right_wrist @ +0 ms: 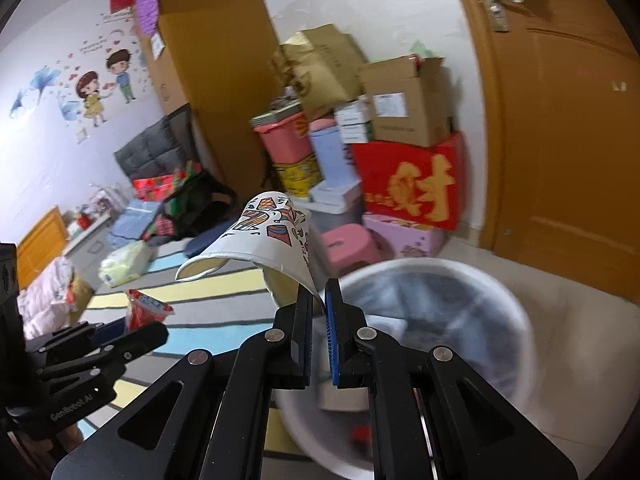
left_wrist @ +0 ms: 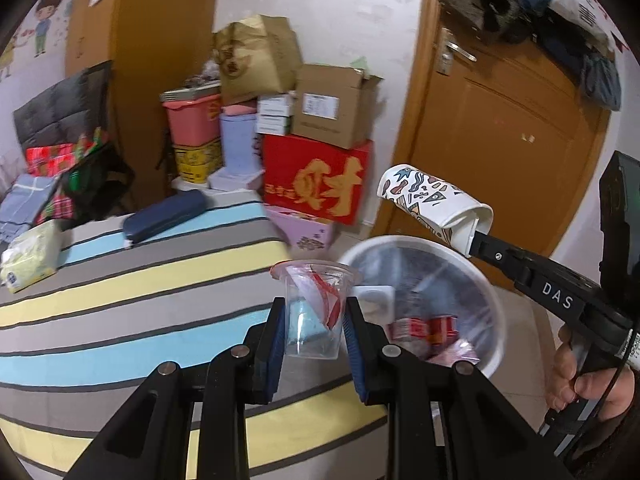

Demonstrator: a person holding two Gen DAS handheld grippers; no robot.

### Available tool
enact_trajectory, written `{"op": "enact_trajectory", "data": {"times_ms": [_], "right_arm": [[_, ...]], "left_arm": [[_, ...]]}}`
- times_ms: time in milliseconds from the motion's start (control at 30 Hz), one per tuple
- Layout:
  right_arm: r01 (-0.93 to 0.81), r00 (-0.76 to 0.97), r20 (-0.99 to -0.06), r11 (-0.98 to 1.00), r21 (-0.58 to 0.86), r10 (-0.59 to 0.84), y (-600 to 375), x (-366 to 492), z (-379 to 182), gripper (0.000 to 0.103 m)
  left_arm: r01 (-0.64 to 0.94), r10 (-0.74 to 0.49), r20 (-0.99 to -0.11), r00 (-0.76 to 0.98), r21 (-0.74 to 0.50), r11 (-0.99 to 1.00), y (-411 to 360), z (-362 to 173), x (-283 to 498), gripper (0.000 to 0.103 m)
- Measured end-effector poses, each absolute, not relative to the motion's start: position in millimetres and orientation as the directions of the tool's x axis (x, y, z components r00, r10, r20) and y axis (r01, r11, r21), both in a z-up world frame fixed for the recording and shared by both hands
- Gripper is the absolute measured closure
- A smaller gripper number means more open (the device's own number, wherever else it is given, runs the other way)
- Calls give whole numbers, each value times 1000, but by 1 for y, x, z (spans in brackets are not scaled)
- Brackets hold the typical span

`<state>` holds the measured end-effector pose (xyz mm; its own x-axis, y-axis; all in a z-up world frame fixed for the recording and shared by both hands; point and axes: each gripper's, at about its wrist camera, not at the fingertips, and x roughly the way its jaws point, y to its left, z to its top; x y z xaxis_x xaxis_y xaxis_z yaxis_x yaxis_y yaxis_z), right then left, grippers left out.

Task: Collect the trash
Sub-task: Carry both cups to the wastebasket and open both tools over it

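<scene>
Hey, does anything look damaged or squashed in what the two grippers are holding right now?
Yes. The printed paper cup in the right gripper is crushed: its rim is folded flat where the fingers pinch it, and it lies tilted sideways. The clear plastic cup in the left gripper keeps its shape, with a crumpled wrapper inside.

A striped bed [left_wrist: 120, 320] fills the lower left of the frame. On it lie a blue case [left_wrist: 164, 216] and a tissue pack [left_wrist: 30, 256].
</scene>
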<state>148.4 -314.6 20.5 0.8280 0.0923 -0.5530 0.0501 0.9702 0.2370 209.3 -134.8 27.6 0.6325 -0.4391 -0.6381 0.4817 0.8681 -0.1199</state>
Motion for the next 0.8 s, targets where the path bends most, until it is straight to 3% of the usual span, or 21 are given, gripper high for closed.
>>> {"op": "enact_trajectory", "data": {"times_ms": [367,700,767,800], "right_arm": [[217,761,-647,959,181,-51,-369,132,-8,97],[253,682,-725,962,105,-100,-386,134,-30,96],[236,680,-728,966,102,-89,-386,133,-32,96],[228,678,-730,968,100,-84,-386,133,-32,95]], "left_arm": [[560,-486,-700,523,-148,815,-210,-6,205,74],[569,-480,-740,471,-160,806,-240,-30,210,74],[564,-472,-745,471,-157,811,-240,-30,214,63],[561,-466,-745,477,-150,814,-240,-30,214,53]]}}
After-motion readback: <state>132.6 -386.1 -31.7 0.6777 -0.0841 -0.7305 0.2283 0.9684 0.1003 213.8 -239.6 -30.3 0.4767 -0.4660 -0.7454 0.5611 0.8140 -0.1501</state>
